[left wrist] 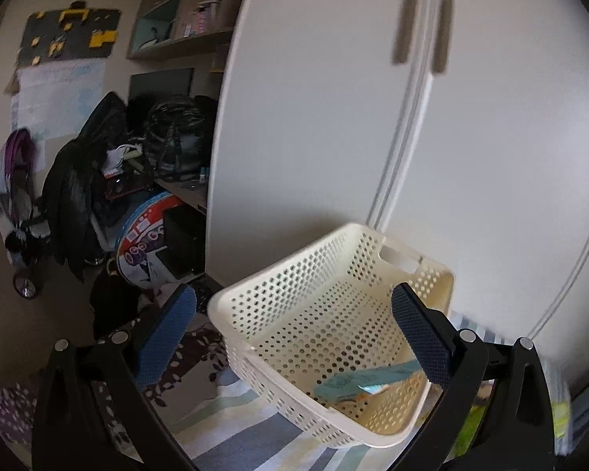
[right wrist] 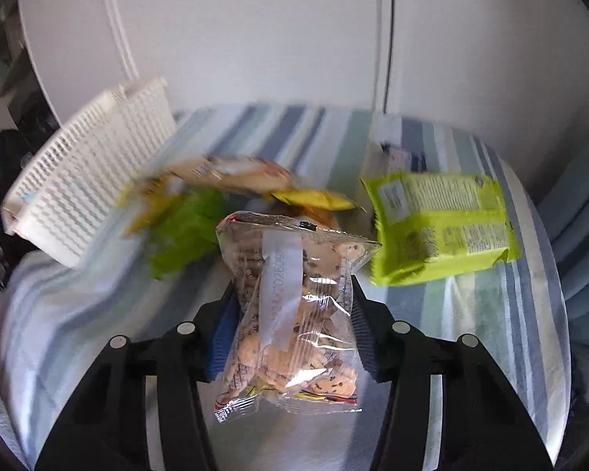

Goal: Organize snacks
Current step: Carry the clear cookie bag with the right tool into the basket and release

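1. My right claw (right wrist: 294,314) is clamped on a clear cookie bag (right wrist: 294,306), one finger on each side; the bag is lifted off the striped cloth (right wrist: 471,333).
2. My left claw (left wrist: 290,337) is spread wide. Its right finger (left wrist: 420,337) sits inside the basket (left wrist: 294,274), its left finger outside the near wall. I cannot tell whether either pad touches the wall.
3. The basket is tilted. One teal packet (left wrist: 357,382) lies inside, at 5 o'clock on its floor. I judge that to be the only snack stowed so far.
4. In the right view the basket stands at 10 o'clock from the cookie bag.
5. Still out on the cloth: a lime pack (right wrist: 439,223) at 2 o'clock, and a blurred pile of wrappers (right wrist: 231,184) at 11 o'clock, just beside the basket.
6. Judgement: early stage. Cookie bag goes next, several packs left.
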